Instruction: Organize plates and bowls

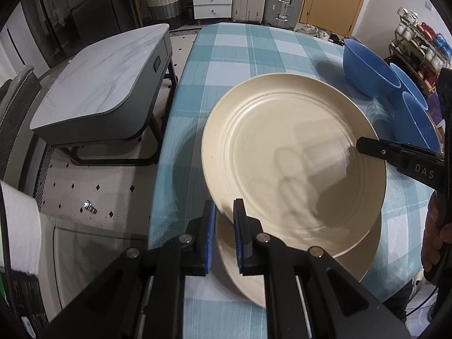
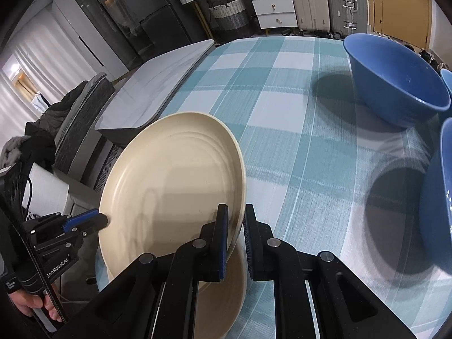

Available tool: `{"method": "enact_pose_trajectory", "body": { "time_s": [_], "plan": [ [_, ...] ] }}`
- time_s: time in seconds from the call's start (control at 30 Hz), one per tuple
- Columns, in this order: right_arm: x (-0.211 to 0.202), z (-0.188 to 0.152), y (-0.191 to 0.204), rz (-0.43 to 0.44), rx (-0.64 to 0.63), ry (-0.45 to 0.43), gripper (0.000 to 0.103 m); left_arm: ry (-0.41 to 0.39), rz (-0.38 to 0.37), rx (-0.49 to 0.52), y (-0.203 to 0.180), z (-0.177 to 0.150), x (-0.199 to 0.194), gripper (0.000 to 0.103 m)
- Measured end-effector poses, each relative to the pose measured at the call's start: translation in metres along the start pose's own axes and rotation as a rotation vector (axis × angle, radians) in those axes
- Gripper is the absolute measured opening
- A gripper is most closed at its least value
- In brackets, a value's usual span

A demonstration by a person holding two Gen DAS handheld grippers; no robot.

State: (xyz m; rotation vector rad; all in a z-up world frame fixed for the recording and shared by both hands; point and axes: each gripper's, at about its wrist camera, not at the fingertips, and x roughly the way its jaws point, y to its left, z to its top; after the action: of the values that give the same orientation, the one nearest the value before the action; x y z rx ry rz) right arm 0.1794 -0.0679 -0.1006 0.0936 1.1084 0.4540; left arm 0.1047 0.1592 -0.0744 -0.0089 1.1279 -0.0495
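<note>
Plate [image 1: 282, 152] btwn "DAS"-marked hand-held gripper [image 1: 364, 145] fingers

Plates [image 1: 293, 152] cream, speckled. Bowls [image 2: 395, 84] blue. Table [image 1: 231, 56] cloth: teal/white plaid. Claws [image 1: 224, 234] black w/ blue pads [image 1: 239, 243]. Floor [image 1: 113, 180] white w/ black diamonds.

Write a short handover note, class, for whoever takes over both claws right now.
Left claw: shut on the near rim of the upper round cream plate.
Right claw: shut on that plate's opposite rim.
The plate is tilted above a second cream plate lying on the checked teal tablecloth.
Three blue bowls stand apart, unstacked.
Left: lower the plate onto the second, then nest the bowls.
</note>
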Motion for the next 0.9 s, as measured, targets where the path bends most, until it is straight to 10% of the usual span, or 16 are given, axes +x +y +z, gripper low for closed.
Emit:
{"method": "enact_pose_trajectory", "body": {
  "time_s": [0.9],
  "plan": [
    [-0.015, -0.059, 0.025, -0.089, -0.163, -0.035, 0.011, 0.017, 0.036, 0.055, -0.013, -0.052, -0.007, 0.012]
  ]
}}
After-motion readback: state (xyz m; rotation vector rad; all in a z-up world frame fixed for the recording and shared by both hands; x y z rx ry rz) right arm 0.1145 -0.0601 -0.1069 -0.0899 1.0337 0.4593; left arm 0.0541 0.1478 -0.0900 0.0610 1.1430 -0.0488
